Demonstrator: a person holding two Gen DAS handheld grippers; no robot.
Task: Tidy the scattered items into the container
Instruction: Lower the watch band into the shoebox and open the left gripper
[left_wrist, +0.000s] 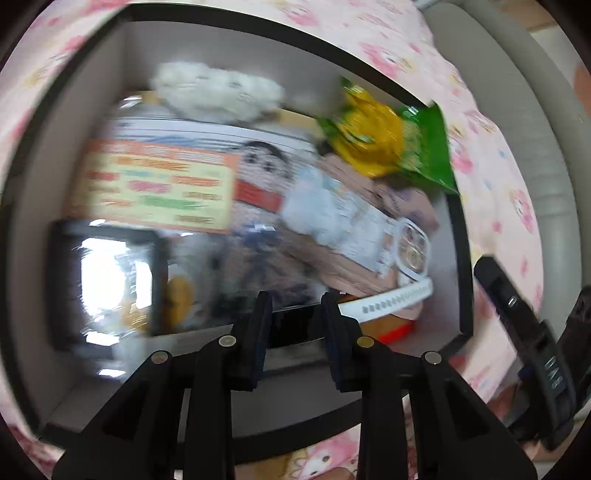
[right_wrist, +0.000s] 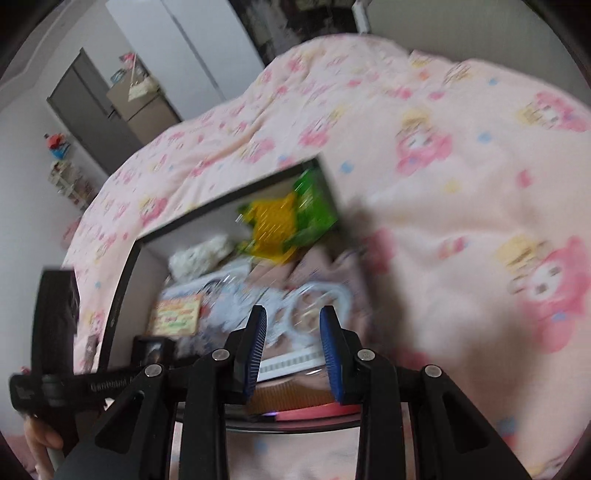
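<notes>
An open box (left_wrist: 461, 236) with a black rim and white inner walls sits on the bed. Inside lie a green and yellow snack bag (left_wrist: 384, 144), a white fluffy item (left_wrist: 218, 90), a printed booklet (left_wrist: 162, 184), a white smartwatch (left_wrist: 410, 254) and a shiny black-framed item (left_wrist: 107, 280). My left gripper (left_wrist: 297, 317) is open and empty above the box's near edge. My right gripper (right_wrist: 293, 347) is open and empty over the box (right_wrist: 122, 291), above the watch (right_wrist: 317, 302). The snack bag (right_wrist: 291, 218) shows there too. Both views are blurred.
A pink cartoon-print blanket (right_wrist: 461, 184) covers the bed around the box. The right gripper's body (left_wrist: 532, 339) shows at the right edge of the left wrist view. A grey headboard (left_wrist: 535, 147) is at the right. Doors and a cabinet (right_wrist: 140, 107) stand far behind.
</notes>
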